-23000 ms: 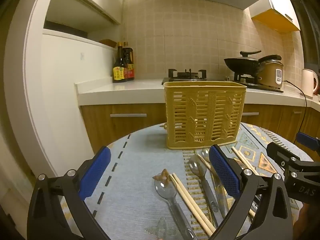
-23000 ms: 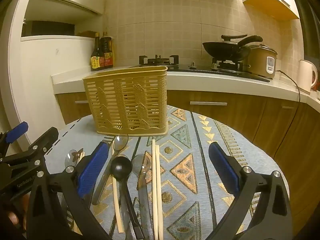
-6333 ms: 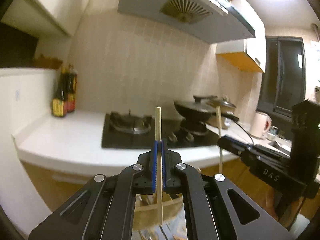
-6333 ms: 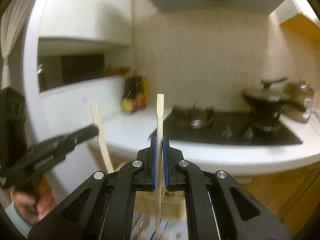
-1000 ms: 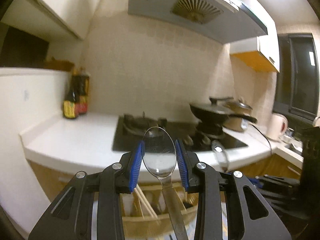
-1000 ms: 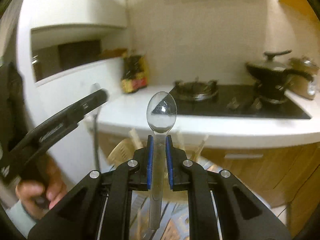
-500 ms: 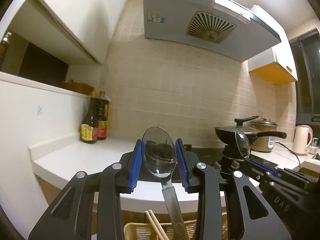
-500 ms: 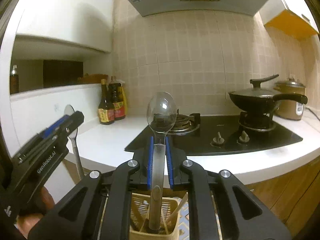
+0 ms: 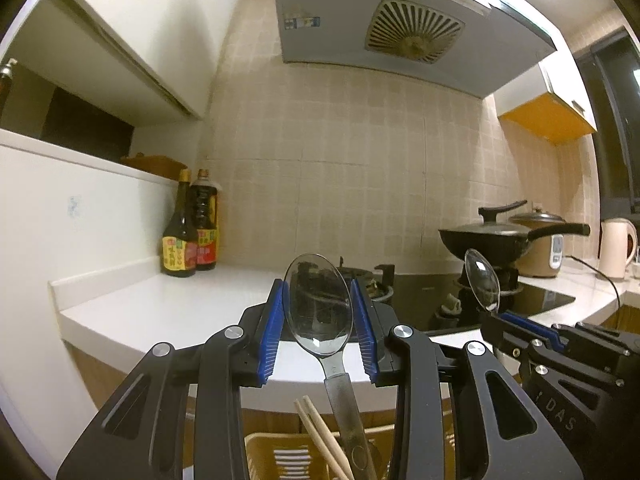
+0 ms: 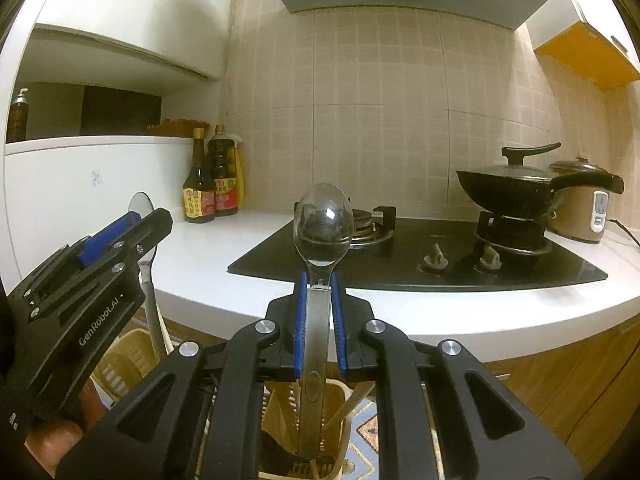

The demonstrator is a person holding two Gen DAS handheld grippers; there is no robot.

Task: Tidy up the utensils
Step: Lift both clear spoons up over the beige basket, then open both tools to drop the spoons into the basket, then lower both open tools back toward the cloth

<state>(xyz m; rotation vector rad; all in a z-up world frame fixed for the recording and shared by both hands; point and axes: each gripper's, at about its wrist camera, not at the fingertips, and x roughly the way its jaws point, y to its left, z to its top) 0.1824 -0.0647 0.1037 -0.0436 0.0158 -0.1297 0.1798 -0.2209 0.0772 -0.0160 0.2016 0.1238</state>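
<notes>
Both grippers have a clear spoon standing upright over the yellow utensil basket (image 10: 280, 412): the left gripper (image 9: 318, 328) pinches one clear spoon (image 9: 318, 312) by the bowl, fingers partway open. The right gripper (image 10: 319, 320) is nearly closed on the other clear spoon (image 10: 323, 224) by its handle. Chopsticks (image 9: 320, 436) already stand in the basket; further back, sauce bottles (image 10: 210, 184) sit at the counter's (image 10: 208, 248) back-left corner and a wok (image 10: 516, 188) on the stove (image 10: 416, 256).

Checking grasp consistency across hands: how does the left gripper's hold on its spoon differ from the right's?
The left gripper clamps its spoon across the wide bowl; the right gripper clamps its spoon on the narrow handle just under the bowl. So the left gripper stands wider, while the right is nearly shut. Shared: both spoons are clear-bowled, bowl up, handles hanging down toward the yellow utensil basket.
</notes>
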